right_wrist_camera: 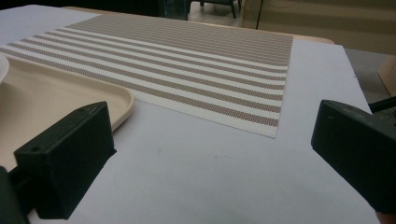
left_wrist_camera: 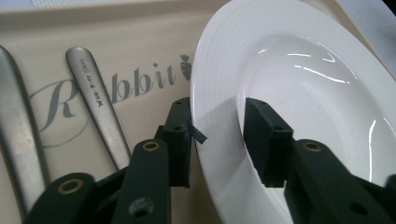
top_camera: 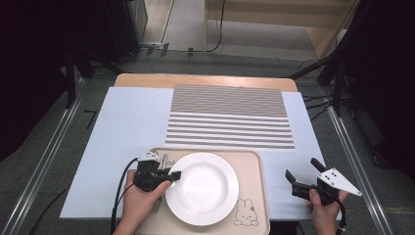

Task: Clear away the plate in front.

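At the near edge of the table, about 7 o'clock in the high view, the person's left hand holds the left gripper, which lies over the left part of the beige tray. In the left gripper view its two black jaws stand on both sides of the rim of the white plate: one jaw is outside the rim and one inside the bowl, with a small gap between the pads and the rim, so the jaws are open around the rim and do not press it. The plate sits in the middle of the tray, near 6 o'clock in the high view. Just beside the plate, at its 9 o'clock side, two metal cutlery handles lie on the tray, over the printed word "Rabbit". A small rabbit drawing is in the tray's near right corner. At about 5 o'clock the right hand holds the right gripper above the white table cover, well apart from the tray; its jaws are wide open with nothing between them. Farther away, toward 12 o'clock, a striped placemat lies flat on the cover, just beyond the tray.
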The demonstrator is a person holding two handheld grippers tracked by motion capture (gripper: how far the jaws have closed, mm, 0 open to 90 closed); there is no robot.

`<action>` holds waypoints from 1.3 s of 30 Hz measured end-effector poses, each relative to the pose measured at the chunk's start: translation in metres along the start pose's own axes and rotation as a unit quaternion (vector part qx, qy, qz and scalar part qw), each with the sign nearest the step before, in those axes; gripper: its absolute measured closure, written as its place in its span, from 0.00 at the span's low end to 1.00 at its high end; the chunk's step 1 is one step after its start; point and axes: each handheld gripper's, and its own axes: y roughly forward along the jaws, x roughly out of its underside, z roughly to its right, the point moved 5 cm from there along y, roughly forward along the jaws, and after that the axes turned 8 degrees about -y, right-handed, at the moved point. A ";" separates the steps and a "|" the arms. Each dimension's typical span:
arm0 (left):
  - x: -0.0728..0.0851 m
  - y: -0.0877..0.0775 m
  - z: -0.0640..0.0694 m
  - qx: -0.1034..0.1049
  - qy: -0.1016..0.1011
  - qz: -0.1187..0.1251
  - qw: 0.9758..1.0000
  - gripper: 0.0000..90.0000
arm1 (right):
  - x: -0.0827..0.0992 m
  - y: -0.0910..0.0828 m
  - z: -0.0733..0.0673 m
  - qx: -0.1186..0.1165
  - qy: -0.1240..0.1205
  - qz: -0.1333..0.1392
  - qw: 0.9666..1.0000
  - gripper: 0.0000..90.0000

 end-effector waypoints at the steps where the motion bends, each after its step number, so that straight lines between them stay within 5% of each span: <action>1: -0.001 -0.001 0.001 0.008 0.005 0.003 1.000 0.61 | 0.000 0.000 0.000 0.000 0.000 0.000 1.000 0.00; 9: -0.004 -0.011 0.003 0.028 0.036 0.037 0.998 0.33 | 0.000 0.000 0.000 0.001 -0.001 -0.001 1.000 0.00; 21: -0.011 -0.035 -0.002 0.058 0.064 0.095 0.992 0.00 | 0.000 0.000 0.000 0.001 -0.002 -0.001 1.000 0.00; 39: -0.015 -0.056 -0.018 0.040 0.084 0.137 0.986 0.00 | 0.000 0.001 0.000 0.002 -0.003 -0.002 1.000 0.00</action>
